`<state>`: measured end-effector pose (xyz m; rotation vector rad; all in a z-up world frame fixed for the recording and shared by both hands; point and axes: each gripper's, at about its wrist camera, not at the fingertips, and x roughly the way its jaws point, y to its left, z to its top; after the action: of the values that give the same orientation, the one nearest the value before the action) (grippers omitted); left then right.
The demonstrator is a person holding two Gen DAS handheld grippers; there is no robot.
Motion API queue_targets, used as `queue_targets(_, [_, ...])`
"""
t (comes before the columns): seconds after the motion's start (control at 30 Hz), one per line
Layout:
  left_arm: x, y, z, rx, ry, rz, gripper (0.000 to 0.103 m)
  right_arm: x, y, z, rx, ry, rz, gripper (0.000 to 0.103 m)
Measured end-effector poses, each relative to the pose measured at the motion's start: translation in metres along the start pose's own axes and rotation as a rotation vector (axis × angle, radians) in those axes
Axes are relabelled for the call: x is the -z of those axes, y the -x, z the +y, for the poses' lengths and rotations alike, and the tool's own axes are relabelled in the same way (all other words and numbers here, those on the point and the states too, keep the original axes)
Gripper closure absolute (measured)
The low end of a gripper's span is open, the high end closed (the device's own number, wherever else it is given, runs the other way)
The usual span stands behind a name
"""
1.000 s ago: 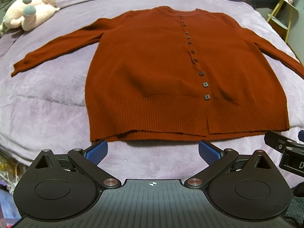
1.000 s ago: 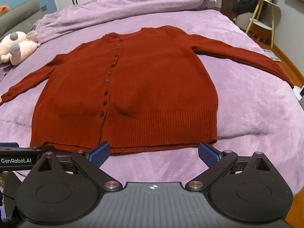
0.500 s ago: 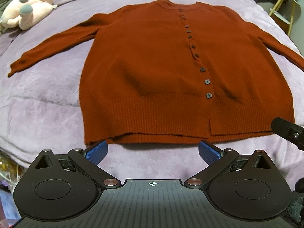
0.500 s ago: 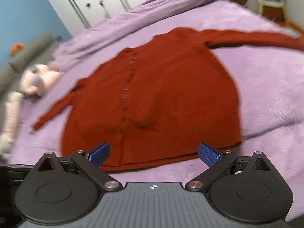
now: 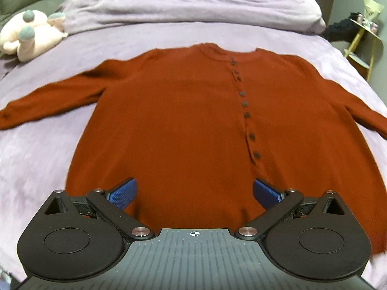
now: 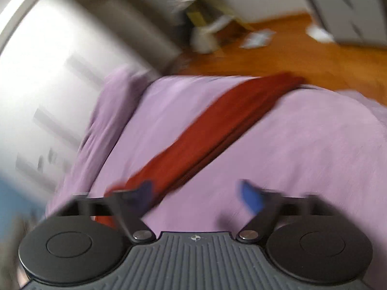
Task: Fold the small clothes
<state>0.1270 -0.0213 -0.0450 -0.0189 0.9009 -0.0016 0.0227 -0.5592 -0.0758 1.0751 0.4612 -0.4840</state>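
Since the earlier frames, the left gripper (image 5: 193,192) has been carried forward from short of the hem to a place above the lower body of the cardigan (image 5: 193,120), while the right gripper (image 6: 197,197) has been swung away from the garment's front and rolled, so that its view is now filled by one sleeve (image 6: 217,130) and the bedside floor (image 6: 302,48).

The rust-red cardigan is seen spread flat, front up, on the purple bedspread (image 5: 36,157), with its neckline toward the bunched duvet (image 5: 193,9) at the head of the bed. A row of dark buttons (image 5: 244,104) is seen running down the placket, right of the middle in the left wrist view. Both sleeves are stretched outward; the left one (image 5: 48,101) is laid toward the edge near the plush toy (image 5: 29,33), which is set well apart from the garment.

The left gripper is held released, its blue pads (image 5: 123,193) spread wide over the knit; whether the cloth is touched cannot be told.

In the blurred right wrist view, the sleeve is seen running diagonally from beneath the left finger (image 6: 142,193) up to the far edge of the bed. The right gripper's jaws are closing, with only bare bedspread seen between them; nothing is grasped. The sleeve is passed under one finger rather than lying in the gap.
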Motion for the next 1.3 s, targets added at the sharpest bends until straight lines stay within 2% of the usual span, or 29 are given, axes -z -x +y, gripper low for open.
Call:
queue_targets(0.07, [-0.007,-0.016,-0.004,-0.008,0.001,-0.001,0.0,-0.01,-0.017,-0.018,0.017,-0.094,-0.028,0.064])
queue_targets(0.17, [-0.013,-0.037,-0.009,-0.009,-0.004,0.014,0.0,-0.023,-0.038,-0.034,-0.001,-0.211,-0.062,0.07])
queue_targets(0.27, [-0.014,-0.056,-0.007,0.004,0.028,0.068,0.0,-0.027,-0.057,-0.036,0.0,-0.244,-0.098,0.07])
queue_targets(0.33, [-0.01,-0.058,-0.004,0.005,0.041,0.063,0.0,-0.029,-0.068,-0.035,-0.003,-0.254,-0.115,0.071])
queue_targets(0.4, [-0.007,-0.059,-0.002,0.013,0.03,0.046,0.0,-0.031,-0.074,-0.032,0.006,-0.248,-0.117,0.079])
queue_targets(0.47, [-0.004,-0.061,-0.001,0.023,0.011,0.032,0.0,-0.034,-0.075,-0.032,0.044,-0.224,-0.116,0.097])
queue_targets(0.5, [-0.002,-0.061,0.0,0.031,0.006,0.02,0.0,-0.035,-0.073,-0.033,0.051,-0.203,-0.115,0.097])
queue_targets(0.6, [0.001,-0.062,0.002,0.051,-0.008,-0.018,0.0,-0.043,-0.072,-0.006,0.16,0.0,-0.115,0.097])
queue_targets(0.67, [0.0,-0.061,0.001,0.054,-0.029,-0.02,0.0,-0.034,-0.076,0.035,0.318,0.238,-0.147,0.097])
queue_targets(0.7, [0.0,-0.06,0.001,0.055,-0.033,-0.018,0.0,-0.025,-0.076,0.057,0.362,0.346,-0.183,0.097])
queue_targets(0.77, [-0.004,-0.057,0.001,0.048,-0.035,-0.006,0.0,0.0,-0.07,0.101,0.31,0.527,-0.235,0.097])
queue_targets(0.87, [-0.012,-0.051,0.0,0.043,-0.038,-0.009,0.0,0.053,-0.057,0.167,0.138,0.782,-0.274,0.097])
queue_targets(0.97, [-0.024,-0.038,0.0,0.103,-0.034,-0.061,0.0,0.123,-0.047,0.214,-0.072,1.026,-0.236,0.097])
queue_targets(1.03, [-0.036,-0.034,0.0,0.157,-0.021,-0.084,0.0,0.182,-0.052,0.233,-0.161,1.207,-0.18,0.097])
queue_targets(1.1, [-0.049,-0.036,-0.001,0.209,0.007,-0.085,0.0,0.232,-0.066,0.236,-0.177,1.349,-0.129,0.097])
queue_targets(1.13, [-0.055,-0.038,-0.001,0.24,0.029,-0.08,0.0,0.254,-0.077,0.234,-0.171,1.419,-0.077,0.097])
queue_targets(1.23, [-0.072,-0.05,-0.004,0.322,0.069,-0.061,0.0,0.298,-0.115,0.218,-0.064,1.558,0.08,0.093])
queue_targets(1.3, [-0.081,-0.06,-0.007,0.361,0.076,-0.045,0.0,0.307,-0.11,0.216,-0.062,1.62,0.027,0.09])
